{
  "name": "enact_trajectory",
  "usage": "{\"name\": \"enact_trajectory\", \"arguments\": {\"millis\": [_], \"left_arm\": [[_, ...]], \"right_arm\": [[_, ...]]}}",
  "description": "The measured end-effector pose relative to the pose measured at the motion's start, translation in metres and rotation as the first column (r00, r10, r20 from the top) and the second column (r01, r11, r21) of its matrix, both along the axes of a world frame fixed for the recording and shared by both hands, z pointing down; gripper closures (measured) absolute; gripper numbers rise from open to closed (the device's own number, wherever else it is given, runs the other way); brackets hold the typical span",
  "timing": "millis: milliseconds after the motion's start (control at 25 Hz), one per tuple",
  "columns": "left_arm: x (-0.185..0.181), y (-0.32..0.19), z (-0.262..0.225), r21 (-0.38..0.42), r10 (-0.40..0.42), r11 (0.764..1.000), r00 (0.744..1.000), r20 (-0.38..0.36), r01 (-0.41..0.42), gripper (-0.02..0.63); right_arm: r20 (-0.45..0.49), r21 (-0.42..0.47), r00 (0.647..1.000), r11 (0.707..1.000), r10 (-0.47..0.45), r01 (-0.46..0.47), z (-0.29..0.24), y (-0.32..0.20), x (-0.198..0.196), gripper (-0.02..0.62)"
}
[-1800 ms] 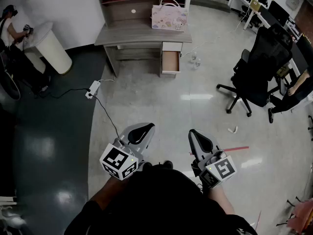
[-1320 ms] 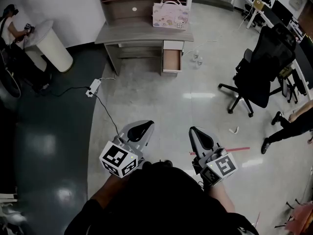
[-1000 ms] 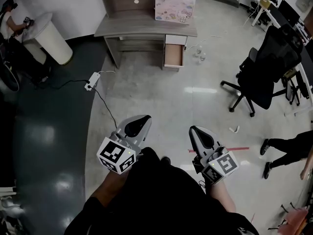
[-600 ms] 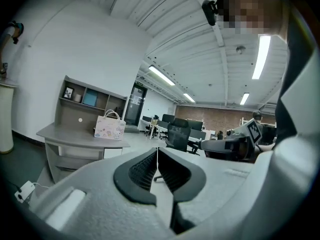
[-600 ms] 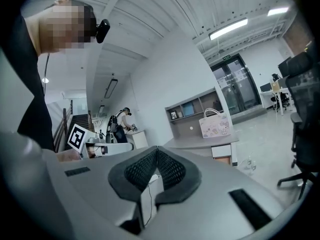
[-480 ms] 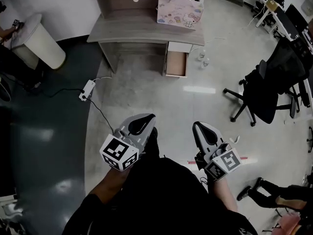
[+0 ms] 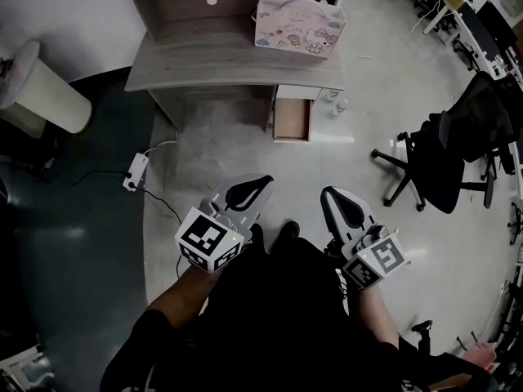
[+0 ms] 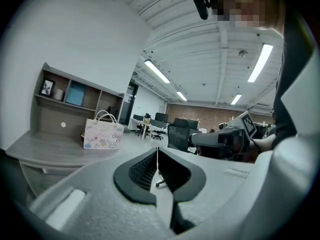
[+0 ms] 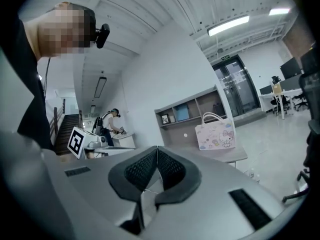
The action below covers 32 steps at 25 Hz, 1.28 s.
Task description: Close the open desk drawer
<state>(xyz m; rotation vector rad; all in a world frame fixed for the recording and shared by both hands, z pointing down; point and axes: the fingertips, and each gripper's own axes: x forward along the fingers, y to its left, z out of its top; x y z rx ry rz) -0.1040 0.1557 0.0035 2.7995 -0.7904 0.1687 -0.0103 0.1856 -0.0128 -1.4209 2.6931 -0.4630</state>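
Head view: drawer (image 7: 292, 119) interior is too dim for me to read, maybe bare. It hangs open under the desk (image 7: 221, 55), right end, well ahead. Left gripper (image 7: 249, 191) and right gripper (image 7: 333, 202) jaws are pressed together, gripping nothing.

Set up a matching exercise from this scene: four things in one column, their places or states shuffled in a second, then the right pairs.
Things:
1. drawer
2. pink bag
3. office chair
4. power strip

Places or states:
A. standing on top of the desk
B. lying on the floor near the desk's left end
C. pulled open under the desk's right end
D. on the floor, off to the desk's right

Pairs: 1-C, 2-A, 3-D, 4-B
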Motion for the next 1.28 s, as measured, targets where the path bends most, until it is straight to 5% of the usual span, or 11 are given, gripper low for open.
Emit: {"name": "enact_trajectory", "arguments": {"millis": [320,720,1280], "left_arm": [[0.042,-0.085,0.026,-0.043,-0.006,0.999,0.999,0.031,0.008,0.594],[0.104,-0.207,0.044,-0.072,-0.08,0.994,0.994,0.073,0.086,0.594],[0.104,-0.289,0.185,-0.13,-0.06,0.989,0.992,0.107,0.074,0.594]], "right_arm": [[0.061,-0.053,0.998,0.998,-0.022,0.025,0.027,-0.085,0.034,0.583],[0.021,-0.099,0.994,0.989,-0.111,0.113,0.075,-0.207,0.105,0.582],[0.049,-0.145,0.998,0.988,-0.045,0.052,0.176,-0.307,0.09,0.583]]}}
